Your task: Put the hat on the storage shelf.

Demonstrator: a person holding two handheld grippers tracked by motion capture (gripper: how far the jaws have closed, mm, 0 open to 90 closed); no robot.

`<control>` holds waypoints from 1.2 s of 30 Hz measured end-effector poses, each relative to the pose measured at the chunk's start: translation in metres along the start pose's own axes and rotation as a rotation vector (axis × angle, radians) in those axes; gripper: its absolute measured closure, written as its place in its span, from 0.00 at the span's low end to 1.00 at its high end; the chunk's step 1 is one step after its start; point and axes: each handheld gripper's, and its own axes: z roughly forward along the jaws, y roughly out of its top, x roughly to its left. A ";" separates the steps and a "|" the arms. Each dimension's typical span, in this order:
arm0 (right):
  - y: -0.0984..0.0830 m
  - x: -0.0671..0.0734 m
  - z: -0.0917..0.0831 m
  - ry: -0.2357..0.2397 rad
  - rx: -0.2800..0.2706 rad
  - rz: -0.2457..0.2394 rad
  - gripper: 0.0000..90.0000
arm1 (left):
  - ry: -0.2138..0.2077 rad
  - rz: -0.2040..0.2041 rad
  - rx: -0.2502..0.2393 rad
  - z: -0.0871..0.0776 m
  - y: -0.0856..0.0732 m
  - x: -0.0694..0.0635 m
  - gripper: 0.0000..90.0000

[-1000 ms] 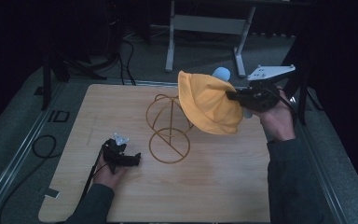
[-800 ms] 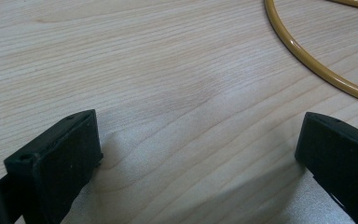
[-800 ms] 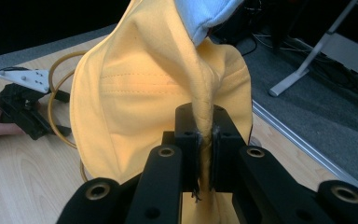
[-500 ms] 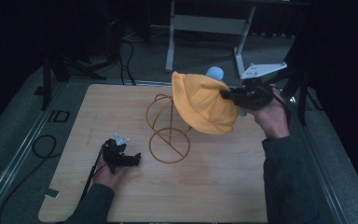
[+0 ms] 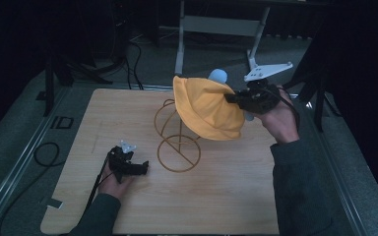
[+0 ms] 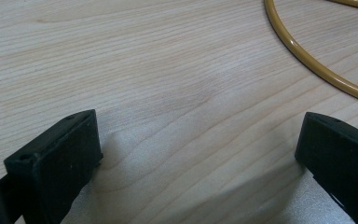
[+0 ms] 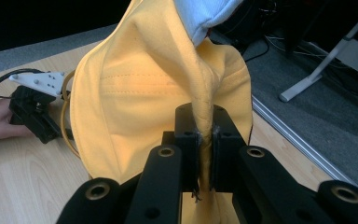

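Yellow hat (image 5: 206, 108) pinched in right tool (image 5: 234, 98), above wire stand (image 5: 177, 142), left tool (image 5: 140, 168) gaping on table (image 5: 256, 196)

No legible text or labels.

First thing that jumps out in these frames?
The yellow hat, held up over the table's right half with its brim pinched in the right claw. Below it stands a gold wire stand mid-table. The left claw rests open on the wooden table near the stand's ring base.
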 end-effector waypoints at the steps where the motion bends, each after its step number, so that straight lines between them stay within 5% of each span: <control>1: 0.000 0.000 0.000 0.000 0.000 0.000 0.94 | 0.000 0.001 0.000 0.000 0.000 0.000 0.00; 36: 0.026 0.018 0.033 0.051 0.041 -0.058 0.93 | 0.001 0.000 -0.002 0.000 0.000 0.000 0.00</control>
